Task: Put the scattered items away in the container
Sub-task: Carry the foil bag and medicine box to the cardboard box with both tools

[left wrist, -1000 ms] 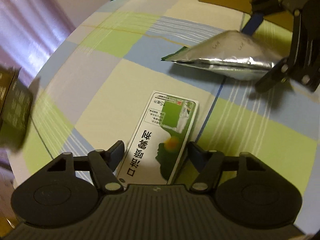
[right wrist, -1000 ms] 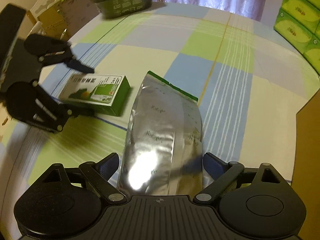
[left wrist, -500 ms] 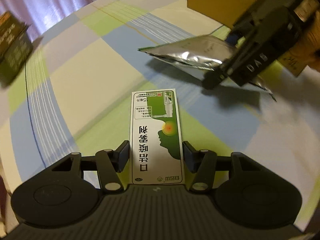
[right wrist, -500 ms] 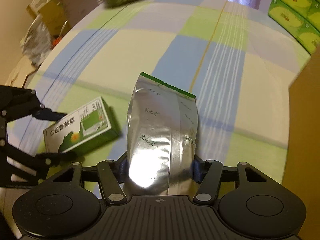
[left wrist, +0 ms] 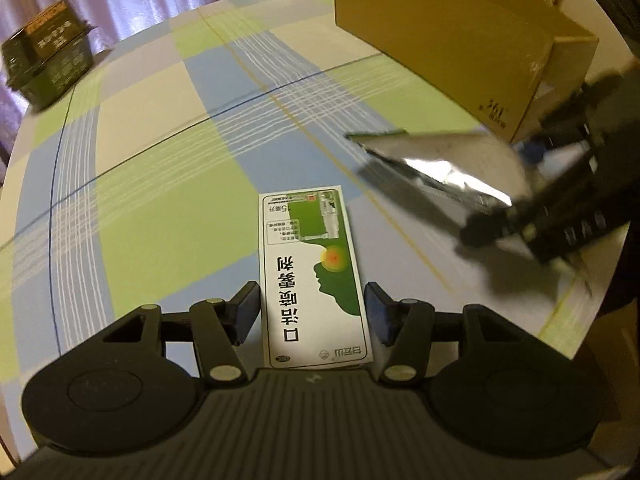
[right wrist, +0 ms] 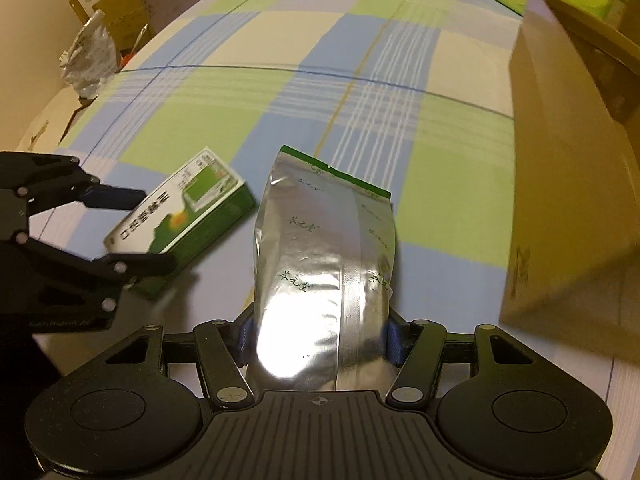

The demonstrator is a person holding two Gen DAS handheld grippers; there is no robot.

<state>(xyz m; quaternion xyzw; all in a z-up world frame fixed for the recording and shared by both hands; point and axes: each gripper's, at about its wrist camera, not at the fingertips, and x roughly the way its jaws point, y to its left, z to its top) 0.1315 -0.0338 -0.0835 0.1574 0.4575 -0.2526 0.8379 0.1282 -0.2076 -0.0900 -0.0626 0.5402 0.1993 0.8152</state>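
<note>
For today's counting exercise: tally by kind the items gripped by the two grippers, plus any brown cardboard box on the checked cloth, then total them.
Green-and-white carton: 1
Silver foil pouch: 1
Brown cardboard box: 1
Total: 3

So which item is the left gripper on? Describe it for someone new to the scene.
On the checked blue, green and cream cloth, left of the cardboard box, lies a flat green-and-white carton between the left gripper fingers. Unlike the silver foil pouch beside it, it is rigid and printed.

The left tongs [left wrist: 312, 312] sit around a green and white box [left wrist: 310, 268] on the checked counter [left wrist: 160, 184]. The right tongs [left wrist: 532, 224] hold a shiny bag [left wrist: 436, 168] near a big cardboard box [left wrist: 452, 40].
</note>
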